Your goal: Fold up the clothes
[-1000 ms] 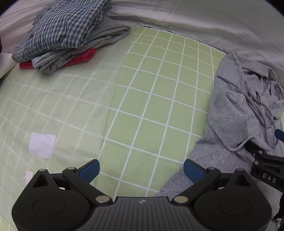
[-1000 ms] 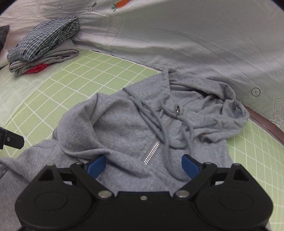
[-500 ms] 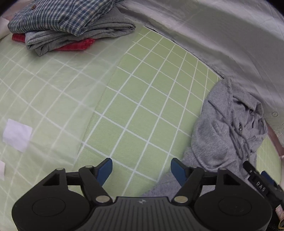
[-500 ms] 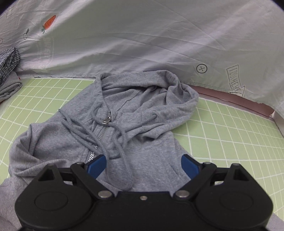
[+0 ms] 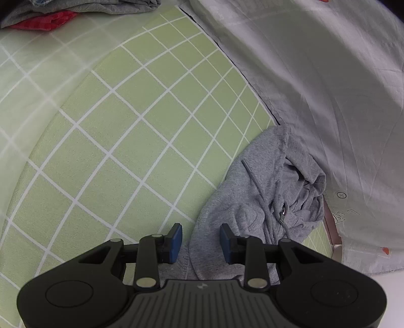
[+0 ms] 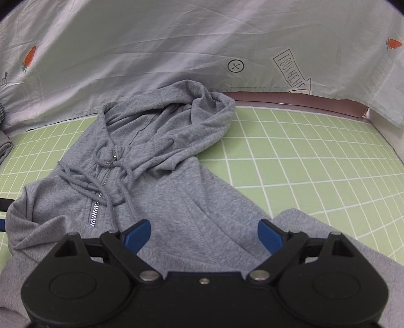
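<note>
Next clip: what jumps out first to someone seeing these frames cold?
A rumpled grey zip hoodie sprawls on the green grid mat, hood toward the pale carrot-print sheet. The left gripper is closing over the hoodie's edge; the right gripper hangs wide open above its front.

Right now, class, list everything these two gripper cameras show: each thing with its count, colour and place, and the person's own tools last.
Hoodie: one, grey, zip-front with drawstrings, spread rumpled on the mat, hood toward the sheet.
Mat: one, light green with a white grid, under the clothes.
Sheet: one, pale grey with carrot prints and doodles, draped along the mat's far edge.
Clothes pile: one, grey and red layers showing, far corner of the mat in the left view.
Left gripper: one, black with blue pads, jaws closing at the hoodie's edge.
Right gripper: one, black with blue pads, wide open above the hoodie's body.
</note>
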`<state>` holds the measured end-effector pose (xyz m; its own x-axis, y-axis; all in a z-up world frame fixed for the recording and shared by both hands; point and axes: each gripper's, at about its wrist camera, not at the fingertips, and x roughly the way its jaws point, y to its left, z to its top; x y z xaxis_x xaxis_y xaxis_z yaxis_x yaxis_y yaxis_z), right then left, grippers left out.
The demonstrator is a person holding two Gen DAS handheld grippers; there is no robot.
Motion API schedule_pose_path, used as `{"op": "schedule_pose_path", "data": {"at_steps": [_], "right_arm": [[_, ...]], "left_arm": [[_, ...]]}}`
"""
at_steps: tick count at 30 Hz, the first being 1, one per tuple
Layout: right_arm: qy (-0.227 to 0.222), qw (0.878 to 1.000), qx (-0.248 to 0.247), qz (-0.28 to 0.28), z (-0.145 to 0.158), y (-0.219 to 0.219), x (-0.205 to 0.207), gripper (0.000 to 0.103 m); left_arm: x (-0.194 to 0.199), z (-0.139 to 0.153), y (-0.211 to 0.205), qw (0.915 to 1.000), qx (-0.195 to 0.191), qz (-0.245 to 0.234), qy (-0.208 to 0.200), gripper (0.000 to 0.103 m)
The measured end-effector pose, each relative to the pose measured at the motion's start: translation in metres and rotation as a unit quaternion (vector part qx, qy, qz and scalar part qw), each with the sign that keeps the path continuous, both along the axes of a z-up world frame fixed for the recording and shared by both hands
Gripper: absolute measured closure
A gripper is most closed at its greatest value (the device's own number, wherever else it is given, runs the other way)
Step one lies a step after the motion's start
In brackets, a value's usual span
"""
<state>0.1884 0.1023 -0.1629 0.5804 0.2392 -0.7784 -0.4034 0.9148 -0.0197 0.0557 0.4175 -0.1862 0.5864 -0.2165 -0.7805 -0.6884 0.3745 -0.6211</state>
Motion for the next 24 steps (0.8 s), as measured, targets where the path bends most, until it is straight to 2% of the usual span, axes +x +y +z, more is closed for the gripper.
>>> {"op": "schedule_pose_path", "data": {"at_steps": [1,4,12,14,19,24], "right_arm": [[0.001,1.0,0.0,-0.001,-0.001,-0.001,0.001,0.011],[0.005,1.0,0.001,-0.003,-0.002,-0.002,0.002,0.011],[0.013,1.0,-0.013,0.001,-0.01,-0.001,-0.001,0.011],[0.014,1.0,-0.019,0.0,-0.013,-0.002,0.0,0.011],[0.016,0.999,-0.033,0.0,-0.02,-0.006,-0.001,0.009],[0.019,0.999,-0.029,-0.004,-0.023,-0.01,0.0,0.005]], "left_arm": [[0.0,-0.002,0.0,1.0,-0.005,0.0,0.002,0.07],[0.0,-0.005,0.001,0.9999,-0.015,0.006,0.0,0.1],[-0.001,0.009,0.014,0.9987,-0.028,0.041,-0.014,0.101],[0.001,0.018,0.019,0.9982,-0.023,0.052,-0.02,0.102],[0.018,0.041,0.027,0.9972,0.022,0.058,-0.042,0.102],[0.035,0.04,0.032,0.9945,0.007,0.069,-0.078,0.101]]}}
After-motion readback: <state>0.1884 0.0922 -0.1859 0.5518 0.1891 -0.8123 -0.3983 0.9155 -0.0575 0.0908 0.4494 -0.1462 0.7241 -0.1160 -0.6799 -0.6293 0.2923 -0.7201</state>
